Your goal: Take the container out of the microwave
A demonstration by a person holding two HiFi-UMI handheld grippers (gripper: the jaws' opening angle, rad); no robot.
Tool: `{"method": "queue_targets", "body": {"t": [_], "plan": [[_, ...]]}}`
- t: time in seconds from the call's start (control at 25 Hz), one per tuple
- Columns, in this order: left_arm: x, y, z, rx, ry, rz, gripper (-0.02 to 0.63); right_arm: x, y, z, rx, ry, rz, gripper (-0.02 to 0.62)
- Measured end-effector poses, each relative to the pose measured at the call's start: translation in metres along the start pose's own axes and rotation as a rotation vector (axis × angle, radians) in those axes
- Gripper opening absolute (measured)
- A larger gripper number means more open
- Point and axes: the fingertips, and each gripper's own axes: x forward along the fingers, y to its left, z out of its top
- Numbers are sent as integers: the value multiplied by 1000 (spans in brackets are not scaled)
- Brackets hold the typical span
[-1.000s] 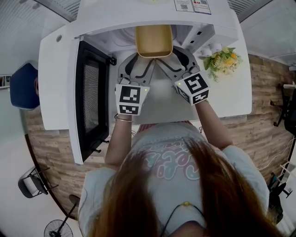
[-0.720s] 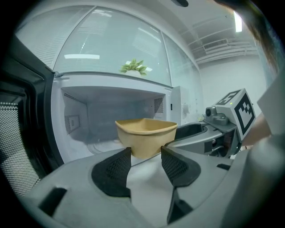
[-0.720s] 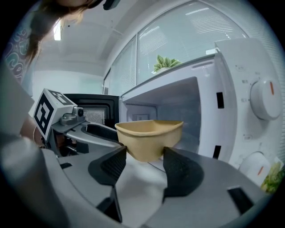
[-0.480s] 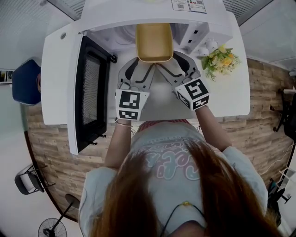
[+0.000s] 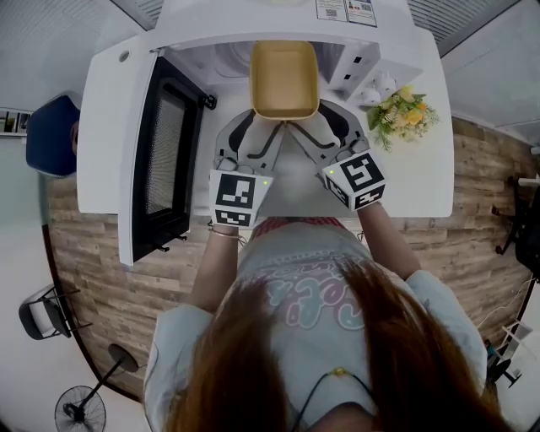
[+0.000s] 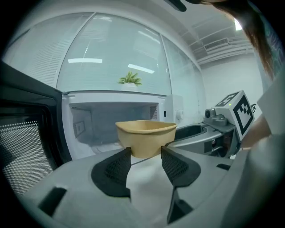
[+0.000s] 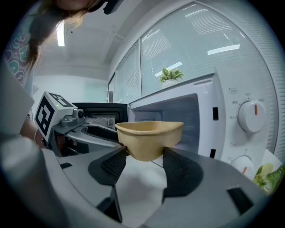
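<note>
Tan container [image 5: 284,80] held aloft at the open mouth of the white microwave [image 5: 371,51], toward the back edge of the bench [image 5: 422,181]; door [image 5: 164,160] swung out to the left. Left gripper [image 6: 146,153] and right gripper [image 7: 144,153] both clamp its near end from below the rim, pads pressed on either side.

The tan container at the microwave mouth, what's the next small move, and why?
Probably draw it straight back toward the body, kept level. The left gripper and the right gripper are both clamped on the near end of the container. Its far end sits right at the open front of the microwave, so a short pull should bring it fully clear.
</note>
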Motion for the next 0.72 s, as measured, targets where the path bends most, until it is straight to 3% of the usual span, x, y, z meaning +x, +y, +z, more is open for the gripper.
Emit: {"method": "queue_targets", "body": {"t": [0.72], "plan": [[-27,-22,2,17,-18,121,204,-22,17,-2,7,-22,116,256]]}}
